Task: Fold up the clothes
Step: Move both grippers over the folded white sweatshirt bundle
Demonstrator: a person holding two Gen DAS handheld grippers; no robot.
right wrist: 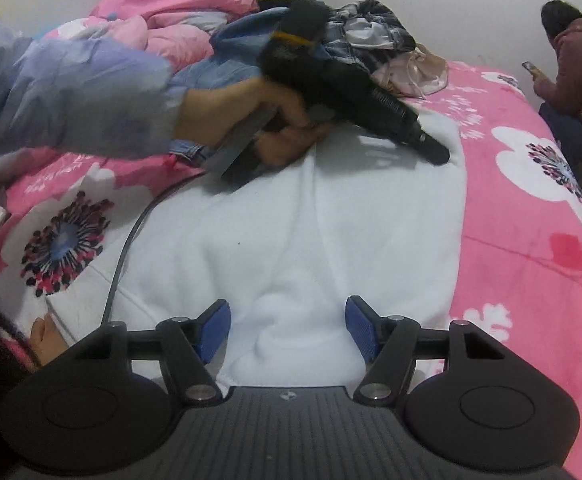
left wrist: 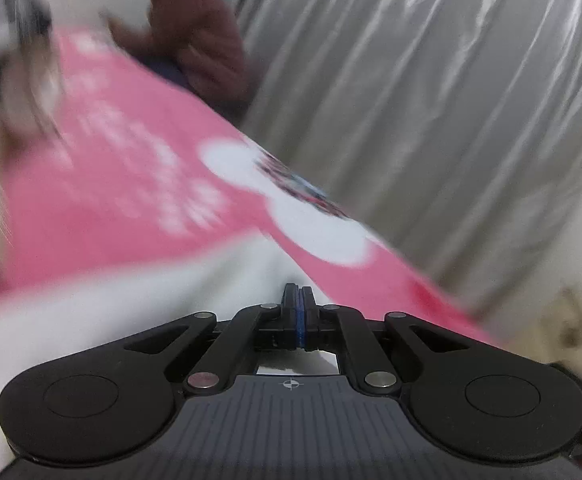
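The right gripper [right wrist: 287, 330] hovered with its blue pads [right wrist: 214, 330] spread wide apart, holding nothing, just above the near edge of the white garment [right wrist: 299, 232]. The left gripper [left wrist: 298, 312] had its fingers pressed together; whether a fold of white cloth was pinched between them could not be told from its blurred view. In the right view it sat at the garment's far edge, tip touching or nearly touching the cloth, gripped by the left hand [right wrist: 267, 120].

The garment lay spread across the pink bedspread [right wrist: 531, 240], mostly flat, with a soft ridge down its middle and a puckered bump near the right claw. It looked partly folded at most; the final folds appeared to remain. A heap of other clothes [right wrist: 219, 24] at the head of the bed seemed untouched, so most of the task probably lay ahead.

A dark cable [right wrist: 125, 252] ran over the garment's left side and could snag a fold. A person in a dark red coat [right wrist: 575, 64] sat beyond the bed's far corner, well apart from the work. Grey curtains [left wrist: 431, 100] hung beside the bed.
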